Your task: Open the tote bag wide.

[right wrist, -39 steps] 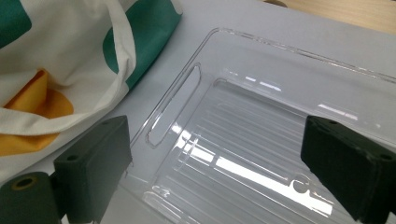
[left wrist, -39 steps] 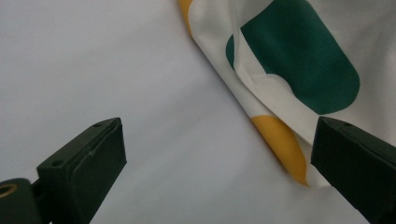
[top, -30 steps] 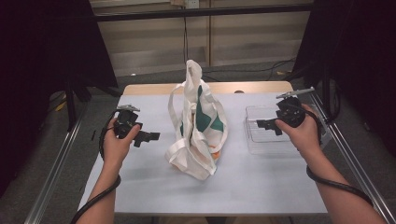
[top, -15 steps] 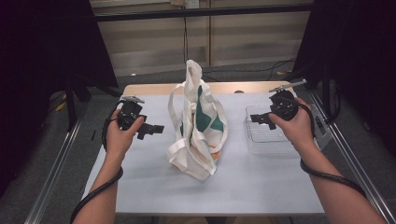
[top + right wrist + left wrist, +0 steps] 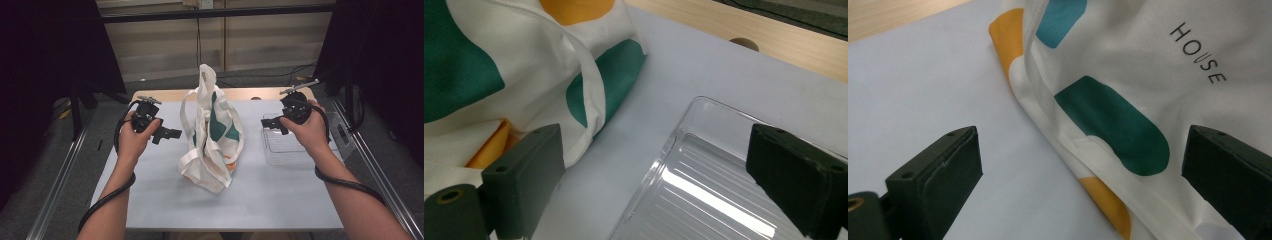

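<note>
A white cloth tote bag (image 5: 210, 135) with green, orange and teal patches stands slumped in the middle of the table, its handles up. The bag (image 5: 1128, 100) carries the word HOUSE on its side. My left gripper (image 5: 170, 134) hangs open just left of the bag, pointing at it, nothing between its jaws. My right gripper (image 5: 267, 123) is open too, held above the near-left corner of a clear plastic tray (image 5: 295, 147) to the right of the bag (image 5: 524, 75). The tray (image 5: 704, 190) is ribbed and holds nothing.
The pale grey table top (image 5: 280, 200) has a bare wooden strip (image 5: 250, 93) along its far edge. Metal rails (image 5: 60, 200) run down both sides of the table. Dark curtains stand at left and right.
Both grippers have risen and moved slightly away from me. The left one has drifted a little towards the bag. The bag and tray have not moved.
</note>
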A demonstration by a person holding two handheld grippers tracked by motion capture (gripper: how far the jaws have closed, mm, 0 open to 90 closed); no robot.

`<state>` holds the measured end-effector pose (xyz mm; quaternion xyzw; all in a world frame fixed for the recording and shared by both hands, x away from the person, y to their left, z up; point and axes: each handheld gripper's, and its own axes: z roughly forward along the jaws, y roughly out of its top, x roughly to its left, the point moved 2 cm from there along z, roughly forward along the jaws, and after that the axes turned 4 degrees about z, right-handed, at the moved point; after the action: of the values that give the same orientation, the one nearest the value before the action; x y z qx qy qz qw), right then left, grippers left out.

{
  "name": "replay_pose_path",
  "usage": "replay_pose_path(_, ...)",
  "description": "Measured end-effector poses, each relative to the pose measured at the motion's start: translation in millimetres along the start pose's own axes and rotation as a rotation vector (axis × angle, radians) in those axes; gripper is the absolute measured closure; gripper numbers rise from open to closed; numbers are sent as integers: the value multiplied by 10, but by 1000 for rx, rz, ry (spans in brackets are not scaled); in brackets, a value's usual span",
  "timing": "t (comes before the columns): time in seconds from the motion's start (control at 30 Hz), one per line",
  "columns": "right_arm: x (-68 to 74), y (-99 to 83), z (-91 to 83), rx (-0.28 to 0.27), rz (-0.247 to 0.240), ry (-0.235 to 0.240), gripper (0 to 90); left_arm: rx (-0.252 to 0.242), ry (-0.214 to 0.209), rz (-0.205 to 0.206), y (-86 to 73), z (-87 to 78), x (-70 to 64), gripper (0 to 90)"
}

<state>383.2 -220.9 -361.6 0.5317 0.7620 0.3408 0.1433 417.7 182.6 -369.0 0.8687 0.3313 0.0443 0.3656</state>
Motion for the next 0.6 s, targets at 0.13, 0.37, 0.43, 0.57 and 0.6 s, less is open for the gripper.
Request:
replay_pose_path(0.13, 44, 50, 13, -1, -3, 7, 80, -1, -4, 8, 51, -18, -10, 24)
replay_pose_path(0.37, 163, 160, 22, 1, -19, 25, 80, -8, -15, 26, 175, -34, -52, 22)
replay_pose_path(0.43, 185, 187, 22, 5, -19, 25, 80, -13, -12, 19, 198, -36, -60, 22)
replay_pose_path(0.57, 224, 234, 18, 6, -23, 28, 80, -11, -17, 22, 288, -66, -77, 22)
replay_pose_path(0.6, 224, 234, 18, 6, -23, 28, 80, -11, -17, 22, 288, -66, -77, 22)
